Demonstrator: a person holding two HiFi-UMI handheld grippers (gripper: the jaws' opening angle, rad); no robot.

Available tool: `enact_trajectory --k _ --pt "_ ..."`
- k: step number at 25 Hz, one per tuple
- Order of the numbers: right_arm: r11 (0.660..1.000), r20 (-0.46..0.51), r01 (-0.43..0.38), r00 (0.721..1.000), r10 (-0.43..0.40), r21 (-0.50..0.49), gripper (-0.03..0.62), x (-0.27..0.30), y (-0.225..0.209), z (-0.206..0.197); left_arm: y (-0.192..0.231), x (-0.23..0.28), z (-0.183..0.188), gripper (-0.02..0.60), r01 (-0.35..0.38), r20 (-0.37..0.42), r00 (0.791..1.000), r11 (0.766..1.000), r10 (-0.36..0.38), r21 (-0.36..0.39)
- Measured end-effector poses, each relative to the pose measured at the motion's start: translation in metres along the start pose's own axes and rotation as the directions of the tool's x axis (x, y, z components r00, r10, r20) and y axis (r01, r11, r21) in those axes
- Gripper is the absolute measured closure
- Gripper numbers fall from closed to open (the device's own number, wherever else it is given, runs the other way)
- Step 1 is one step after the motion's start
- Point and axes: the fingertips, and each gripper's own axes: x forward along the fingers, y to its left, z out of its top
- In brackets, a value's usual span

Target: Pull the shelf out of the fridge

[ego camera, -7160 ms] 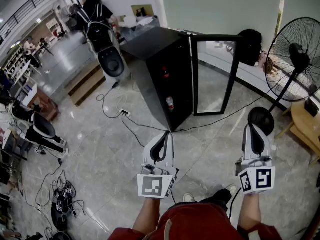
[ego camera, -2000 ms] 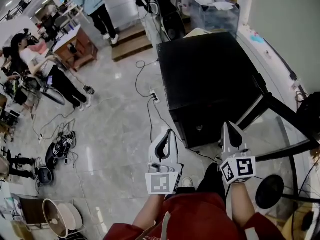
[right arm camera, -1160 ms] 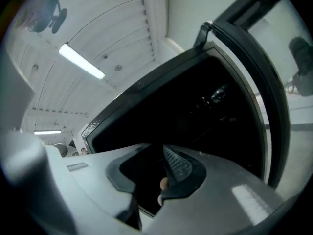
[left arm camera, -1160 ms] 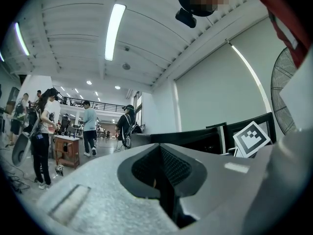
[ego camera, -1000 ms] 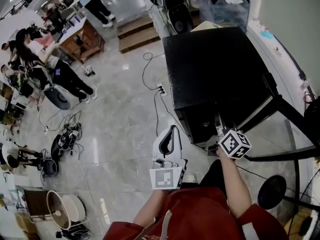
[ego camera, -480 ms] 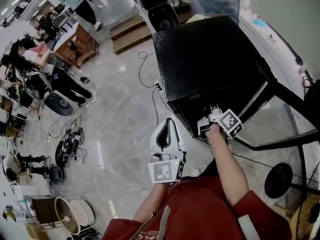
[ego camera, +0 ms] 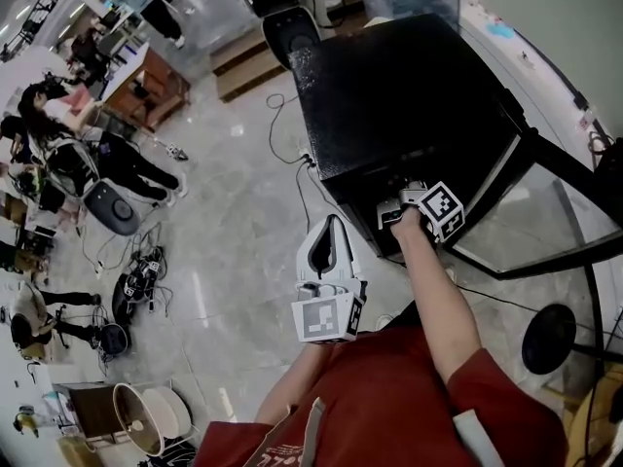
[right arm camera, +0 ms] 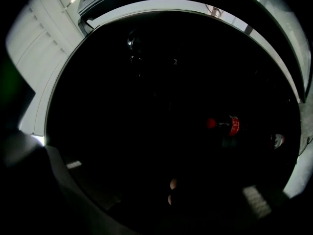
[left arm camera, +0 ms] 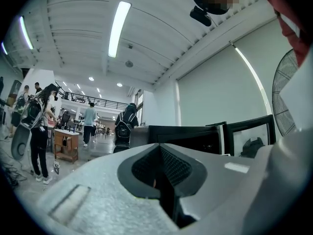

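**A:** Where's our right gripper (ego camera: 397,206)?

**B:** At the open front of the fridge (ego camera: 399,86), on our outstretched right arm. Its tips point level into the dark inside. In the head view its marker cube (ego camera: 440,210) sits tilted on a corner.

**A:** And its jaws?

**B:** Spread wide, and they have just been opening. In the right gripper view we catch only faint glints of the two jaws, one low at the left and one low at the right, well apart. We see nothing pinched between them. It is so dark in there that we can't tell whether they touch anything.

**A:** Can we see the shelf?

**B:** No. It is somewhere inside the fridge, and we can't pick it out in the dark. All we make out is a bottle (right arm camera: 229,125) with a red cap and a red label, right of centre, beyond the jaws.

**A:** The door?

**B:** The glass door (ego camera: 545,212) stands open to the right of that gripper.

**A:** And our left gripper (ego camera: 333,224)?

**B:** It is short of the fridge, over the floor (ego camera: 234,241), just left of our right arm. Its jaws are pressed together with nothing between them. In its own view the fridge and door show beyond the tips.
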Motion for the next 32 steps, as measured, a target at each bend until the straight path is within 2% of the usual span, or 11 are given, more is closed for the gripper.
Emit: enact_trajectory --k 8,12,16,25,32 --pt "0.999 0.012 -0.014 1.000 0.013 0.036 0.413 0.027 0.001 -0.011 0.007 -0.004 -0.010 0.575 -0.010 -0.028 1.000 1.000 0.010 0.004" --pt "0.997 0.053 -0.001 0.999 -0.003 0.076 0.512 0.031 -0.002 -0.011 0.011 -0.010 -0.008 0.575 -0.008 -0.033 0.999 1.000 0.009 0.021" --pt "0.997 0.077 0.012 0.997 -0.018 0.079 0.565 0.036 -0.005 -0.008 0.015 -0.012 -0.007 0.575 -0.014 -0.039 0.999 0.999 0.015 0.032" --pt "0.997 0.080 0.040 0.996 -0.046 0.073 0.572 0.048 -0.009 0.000 0.009 -0.012 -0.014 0.575 -0.013 -0.046 0.999 0.999 0.015 0.042" --pt "0.992 0.095 0.031 0.995 -0.043 0.123 0.580 0.049 -0.009 -0.001 0.012 -0.013 -0.016 0.575 -0.030 -0.060 0.998 0.999 0.032 0.036"
